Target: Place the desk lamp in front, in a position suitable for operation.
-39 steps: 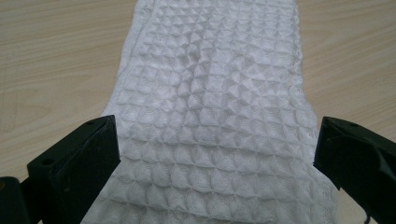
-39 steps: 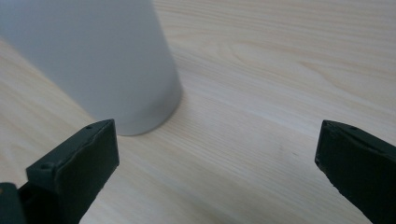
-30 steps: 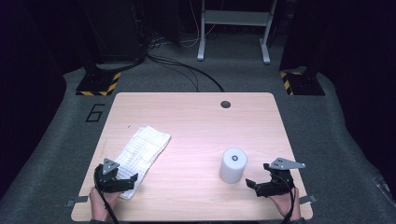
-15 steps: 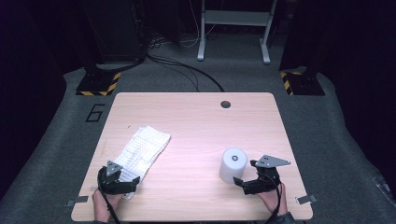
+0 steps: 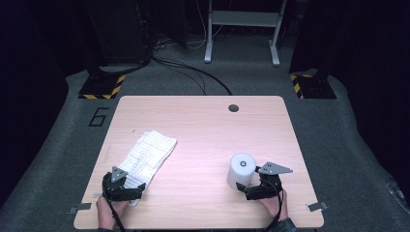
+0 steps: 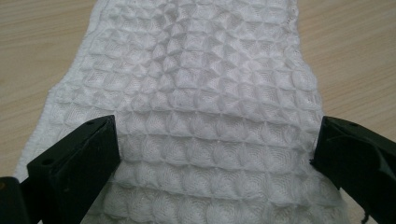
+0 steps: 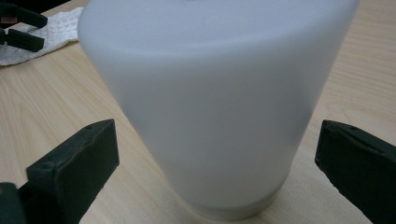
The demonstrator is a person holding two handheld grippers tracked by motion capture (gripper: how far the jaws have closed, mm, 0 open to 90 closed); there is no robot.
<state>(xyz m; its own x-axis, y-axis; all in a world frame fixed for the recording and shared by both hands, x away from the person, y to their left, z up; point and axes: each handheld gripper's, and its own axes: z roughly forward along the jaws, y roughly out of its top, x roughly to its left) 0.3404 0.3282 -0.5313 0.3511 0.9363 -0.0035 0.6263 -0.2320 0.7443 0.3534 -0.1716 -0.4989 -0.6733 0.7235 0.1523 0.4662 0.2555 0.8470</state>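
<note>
Bright light falls from above on the worktop [image 5: 203, 125], and the room around it is very dark. Shadows are small and soft. The white cup [image 7: 210, 102] looks blurry up close. The white cloth [image 6: 196, 116] looks sharp, with no glare.

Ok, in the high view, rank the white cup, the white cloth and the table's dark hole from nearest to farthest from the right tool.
1. White cup, just left of the right tool.
2. Dark hole, at the table's far edge.
3. White cloth, across on the left side.
</note>
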